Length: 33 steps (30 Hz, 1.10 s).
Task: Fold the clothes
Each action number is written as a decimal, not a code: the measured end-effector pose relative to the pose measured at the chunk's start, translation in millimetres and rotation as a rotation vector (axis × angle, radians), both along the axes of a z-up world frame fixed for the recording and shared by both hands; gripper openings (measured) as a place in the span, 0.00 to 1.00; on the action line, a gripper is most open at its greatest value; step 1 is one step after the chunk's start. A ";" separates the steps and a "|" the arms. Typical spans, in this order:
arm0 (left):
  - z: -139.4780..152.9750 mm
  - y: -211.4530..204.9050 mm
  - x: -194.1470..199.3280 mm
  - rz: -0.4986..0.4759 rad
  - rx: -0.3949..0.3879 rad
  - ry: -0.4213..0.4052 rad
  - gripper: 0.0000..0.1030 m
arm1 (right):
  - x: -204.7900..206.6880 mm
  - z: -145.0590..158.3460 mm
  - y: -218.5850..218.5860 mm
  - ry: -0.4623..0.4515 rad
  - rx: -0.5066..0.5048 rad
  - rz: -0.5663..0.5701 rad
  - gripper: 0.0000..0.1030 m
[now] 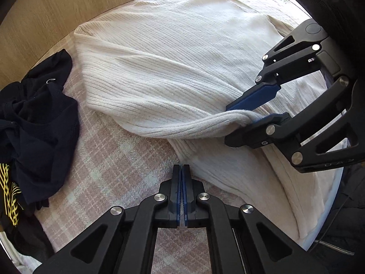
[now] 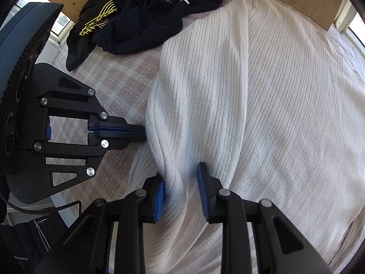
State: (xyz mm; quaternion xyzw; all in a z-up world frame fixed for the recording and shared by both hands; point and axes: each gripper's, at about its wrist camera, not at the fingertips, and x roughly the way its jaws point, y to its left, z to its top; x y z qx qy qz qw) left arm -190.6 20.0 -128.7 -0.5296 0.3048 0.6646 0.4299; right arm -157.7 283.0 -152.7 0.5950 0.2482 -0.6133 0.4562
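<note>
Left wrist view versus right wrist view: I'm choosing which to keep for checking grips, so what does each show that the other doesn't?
Only the left wrist view shows the right hand-held gripper side-on, its pads pinching a bunched ridge of the white ribbed sweater, plus the left hand-held gripper shut on nothing over the checked bedcover.

Only the right wrist view shows the sweater's wide flat expanse and the empty left gripper side-on beside its edge.

Both show the sweater, both grippers, the checked cover and the black clothes pile.
</note>
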 end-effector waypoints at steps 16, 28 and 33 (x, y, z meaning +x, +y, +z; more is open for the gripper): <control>11.3 -21.6 12.9 -0.004 0.119 -0.197 0.02 | 33.1 31.4 9.7 -0.012 -0.046 0.084 0.26; 38.6 -93.4 47.9 0.190 0.215 -0.170 0.04 | 83.0 -9.0 -5.6 -0.011 -0.011 0.252 0.33; 37.5 -78.3 56.6 0.223 0.257 -0.165 0.04 | 75.7 9.9 -0.4 -0.118 -0.092 0.233 0.45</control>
